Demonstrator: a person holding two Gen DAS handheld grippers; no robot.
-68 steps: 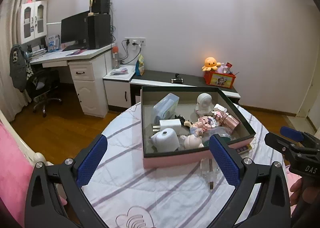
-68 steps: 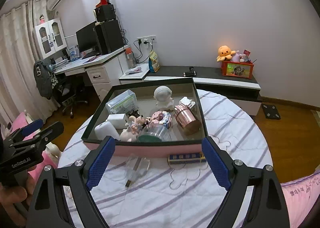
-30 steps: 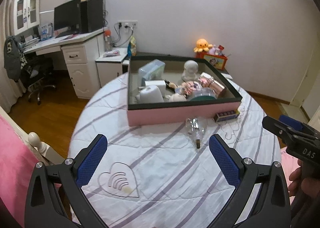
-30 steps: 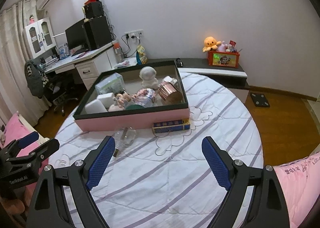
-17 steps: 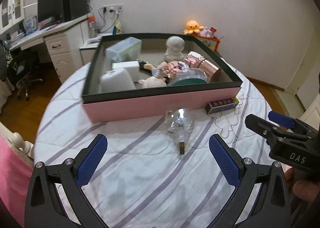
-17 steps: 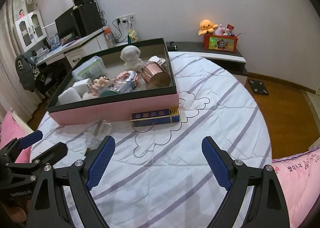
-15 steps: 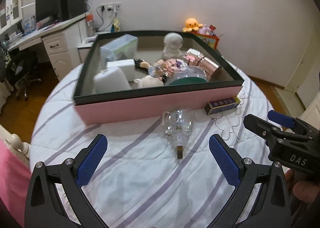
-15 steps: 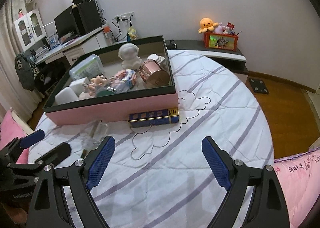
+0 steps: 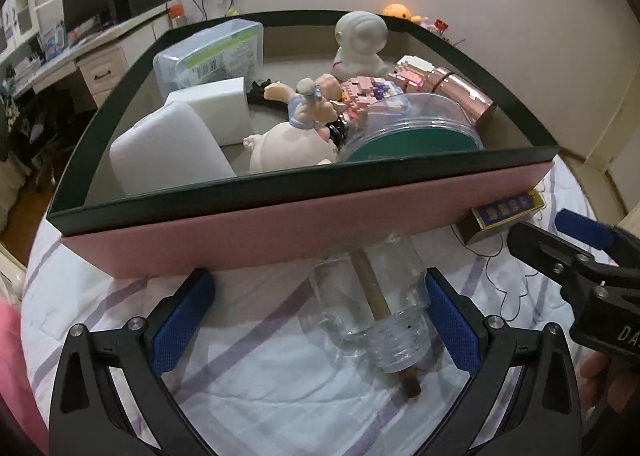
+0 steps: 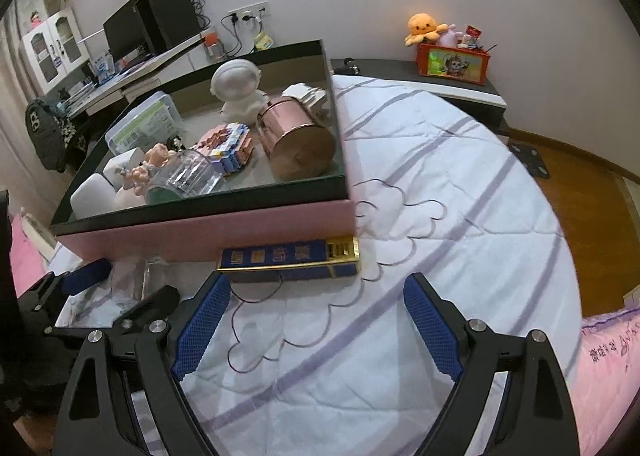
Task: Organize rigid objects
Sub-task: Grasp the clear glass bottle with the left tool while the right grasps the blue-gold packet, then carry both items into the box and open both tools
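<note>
The left gripper (image 9: 316, 320) is spread wide around a clear glass bottle (image 9: 370, 296) that lies on its side on the striped white quilt (image 10: 460, 215). The bottle sits nearer the right pad, with open cloth toward the left one; neither pad touches it. Its far end is up against the pink front wall of the storage box (image 9: 280, 223), and its cork (image 9: 410, 386) points toward the camera. Inside the box are a white astronaut figure (image 9: 360, 43), a rose-gold tin (image 10: 298, 139) and other small items. Just beside the box's front right corner lies a blue-and-gold carton (image 10: 288, 258). The right gripper (image 10: 316, 326) hovers wide apart just short of that carton, touching nothing. Right of the carton the quilt runs bare to the rounded edge.
</note>
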